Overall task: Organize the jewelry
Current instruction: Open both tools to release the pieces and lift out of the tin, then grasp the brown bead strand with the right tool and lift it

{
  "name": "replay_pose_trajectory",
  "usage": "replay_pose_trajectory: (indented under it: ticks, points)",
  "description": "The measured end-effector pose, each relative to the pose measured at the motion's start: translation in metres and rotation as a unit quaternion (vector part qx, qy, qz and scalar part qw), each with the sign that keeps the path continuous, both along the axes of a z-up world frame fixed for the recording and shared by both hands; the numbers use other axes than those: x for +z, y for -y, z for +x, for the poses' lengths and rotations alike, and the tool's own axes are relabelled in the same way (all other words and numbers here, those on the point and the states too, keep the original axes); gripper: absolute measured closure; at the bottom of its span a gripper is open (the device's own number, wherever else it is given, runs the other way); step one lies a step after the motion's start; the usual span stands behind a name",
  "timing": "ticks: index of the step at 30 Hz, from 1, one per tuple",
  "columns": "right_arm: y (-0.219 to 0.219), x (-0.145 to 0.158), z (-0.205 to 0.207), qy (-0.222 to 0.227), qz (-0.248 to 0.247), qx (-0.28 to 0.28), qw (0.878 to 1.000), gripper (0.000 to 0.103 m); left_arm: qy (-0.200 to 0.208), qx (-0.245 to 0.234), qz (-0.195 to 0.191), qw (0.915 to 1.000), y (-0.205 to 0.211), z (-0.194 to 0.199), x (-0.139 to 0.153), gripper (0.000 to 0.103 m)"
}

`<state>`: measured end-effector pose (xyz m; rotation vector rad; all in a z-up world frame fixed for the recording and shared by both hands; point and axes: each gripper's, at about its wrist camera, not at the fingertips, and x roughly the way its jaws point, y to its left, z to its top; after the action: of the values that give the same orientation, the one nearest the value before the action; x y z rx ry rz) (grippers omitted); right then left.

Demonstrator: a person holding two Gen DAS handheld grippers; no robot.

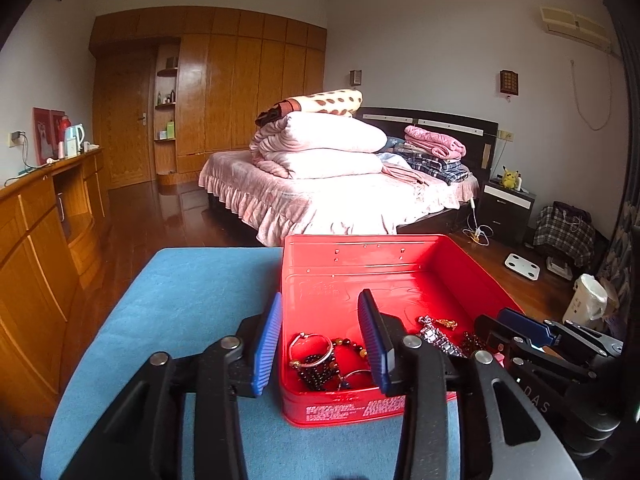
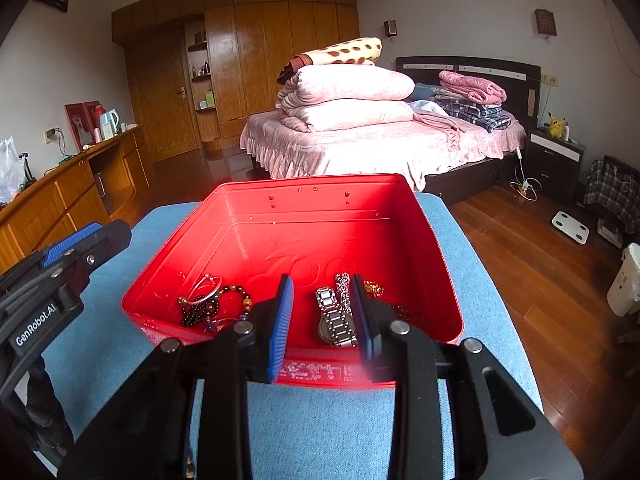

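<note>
- The silver watch [image 2: 334,322] lies in the red tin [image 2: 224,216] near its front wall, straight ahead of and below the right gripper [image 2: 322,312]; its band runs roughly along that gripper's pointing line, so the jaws straddle it crosswise
- Right jaws part-open, gripping nothing; left gripper [image 1: 320,344] jaws also open and empty, over the bead bracelets [image 1: 320,364]
- The right hand looks better placed for the watch; tin sits on the blue tabletop [image 2: 328,420]

Watch [image 2: 334,320] strap partly hidden behind right jaws.
</note>
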<state>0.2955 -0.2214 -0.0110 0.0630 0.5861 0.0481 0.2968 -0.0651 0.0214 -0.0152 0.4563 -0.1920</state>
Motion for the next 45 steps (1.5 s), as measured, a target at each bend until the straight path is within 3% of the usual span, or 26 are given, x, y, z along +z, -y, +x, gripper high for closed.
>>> replay_pose_trajectory:
  ticks: [9,22,32,45]
  points:
    - [-0.019,-0.002,-0.027,-0.001,0.007,0.031,0.999,0.073,-0.016,0.023,0.004,0.9996,-0.034,-0.03,-0.019,0.064]
    - [-0.06,-0.028,-0.07,-0.05,0.021,0.096,0.994,0.073,-0.042,0.03,0.016,0.9986,-0.05,-0.076,-0.044,0.063]
    - [-0.069,-0.05,-0.082,-0.103,0.013,0.101,0.989,0.073,-0.055,0.029,0.005,0.9981,-0.055,-0.094,-0.053,0.061]
    - [-0.083,-0.056,-0.09,-0.119,-0.015,0.105,0.987,0.073,-0.071,0.023,0.006,0.9972,-0.054,-0.103,-0.063,0.061]
